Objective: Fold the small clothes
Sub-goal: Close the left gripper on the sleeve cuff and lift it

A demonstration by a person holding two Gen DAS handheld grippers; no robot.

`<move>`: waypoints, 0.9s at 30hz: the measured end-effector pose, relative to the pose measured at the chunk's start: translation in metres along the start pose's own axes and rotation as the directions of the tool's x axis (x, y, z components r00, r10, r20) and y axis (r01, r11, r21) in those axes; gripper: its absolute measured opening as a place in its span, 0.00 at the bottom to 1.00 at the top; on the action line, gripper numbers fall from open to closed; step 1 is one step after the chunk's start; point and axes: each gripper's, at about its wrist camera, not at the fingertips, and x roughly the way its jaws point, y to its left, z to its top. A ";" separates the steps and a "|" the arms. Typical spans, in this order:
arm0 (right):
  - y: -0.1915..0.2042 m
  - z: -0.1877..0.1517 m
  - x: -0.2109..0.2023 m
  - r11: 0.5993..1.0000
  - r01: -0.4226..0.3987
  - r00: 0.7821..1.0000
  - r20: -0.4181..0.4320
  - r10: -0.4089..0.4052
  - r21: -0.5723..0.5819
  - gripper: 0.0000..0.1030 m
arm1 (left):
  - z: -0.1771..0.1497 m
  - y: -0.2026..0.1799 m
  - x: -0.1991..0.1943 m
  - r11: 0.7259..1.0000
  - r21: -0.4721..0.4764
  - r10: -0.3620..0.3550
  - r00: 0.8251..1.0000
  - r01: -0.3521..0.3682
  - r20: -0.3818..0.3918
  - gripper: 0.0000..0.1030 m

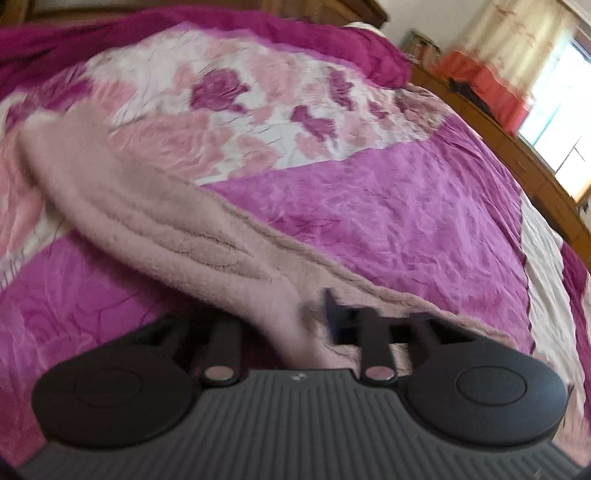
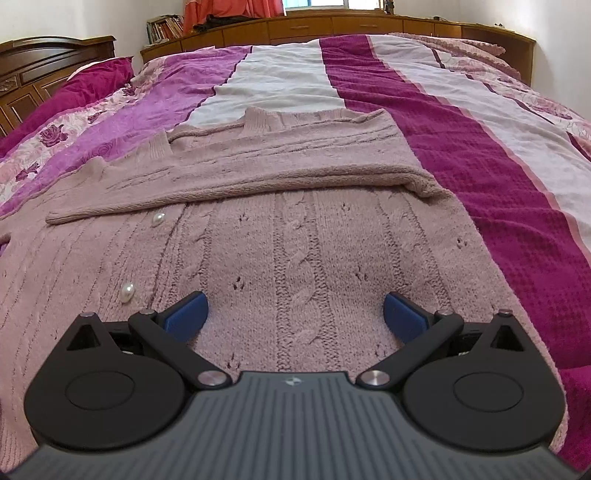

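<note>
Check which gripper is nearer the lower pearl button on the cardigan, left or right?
Right. The right gripper hangs open over the cardigan, with the lower pearl button beside its left finger. The left gripper is shut on a stretch of pink knit; no button shows there.

The bed carries a bedspread (image 2: 461,155) in lengthwise stripes of magenta, white and violet, with a rose-print panel (image 1: 236,110) in pink and white. A dark magenta pillow (image 2: 96,79) lies at the carved wooden headboard (image 2: 44,70). A long low wooden cabinet (image 2: 332,26) with drawer fronts runs along the far wall under the window (image 2: 314,3). Books (image 2: 166,27) stand on its left end (titles unreadable). A cream and coral curtain (image 1: 506,55) hangs beside the window.
</note>
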 end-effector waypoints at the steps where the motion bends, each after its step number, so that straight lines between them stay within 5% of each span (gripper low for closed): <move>1: 0.000 0.000 0.000 1.000 -0.001 1.000 0.001 0.001 0.001 1.00 | 0.000 -0.003 -0.005 1.000 0.012 -0.012 1.000 0.012 0.018 0.11; 12: -0.006 0.008 -0.009 0.999 -0.031 1.000 -0.001 0.031 0.031 1.00 | 0.002 -0.067 -0.088 0.968 0.200 -0.194 0.959 0.153 0.207 0.10; 22: -0.013 0.012 -0.032 0.998 -0.043 0.994 0.100 0.039 0.045 1.00 | -0.034 -0.145 -0.108 0.912 0.285 -0.345 0.928 0.295 0.142 0.10; 27: -0.021 0.009 -0.031 0.994 -0.044 0.994 0.101 0.034 0.104 1.00 | -0.062 -0.183 -0.099 0.885 0.331 -0.362 0.931 0.328 0.044 0.10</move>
